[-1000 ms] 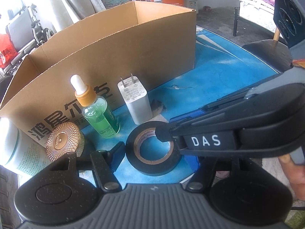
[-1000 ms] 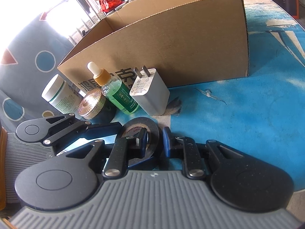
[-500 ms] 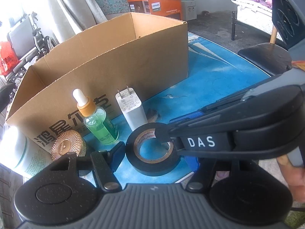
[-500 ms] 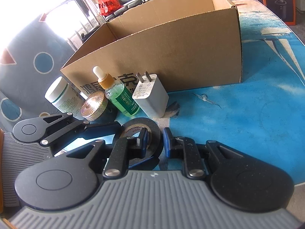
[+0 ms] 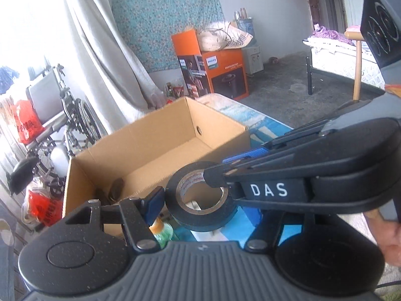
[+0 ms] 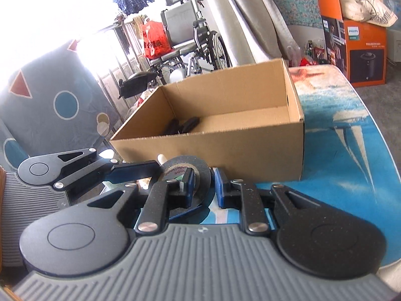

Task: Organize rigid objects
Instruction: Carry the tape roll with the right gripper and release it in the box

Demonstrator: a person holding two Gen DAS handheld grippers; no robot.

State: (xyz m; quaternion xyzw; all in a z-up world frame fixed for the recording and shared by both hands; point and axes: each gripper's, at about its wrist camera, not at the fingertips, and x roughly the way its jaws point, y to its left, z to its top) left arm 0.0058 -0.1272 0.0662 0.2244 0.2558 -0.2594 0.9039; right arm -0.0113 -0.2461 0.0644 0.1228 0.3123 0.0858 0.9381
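right gripper (image 6: 203,184) fingers pinch the black electrical tape roll's (image 5: 200,200) wall; left gripper (image 5: 190,198) fingers half-spread around it; cardboard box (image 6: 225,135) just behind

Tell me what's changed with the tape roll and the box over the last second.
The black tape roll, clamped through its wall by the right gripper, has been lifted off the blue table to about the rim of the cardboard box, whose inside now shows. The open left gripper rose alongside. The grip and the box's place are unchanged.

black tape roll (image 5: 200,200) lifted off table, now level with box rim (image 5: 160,178)
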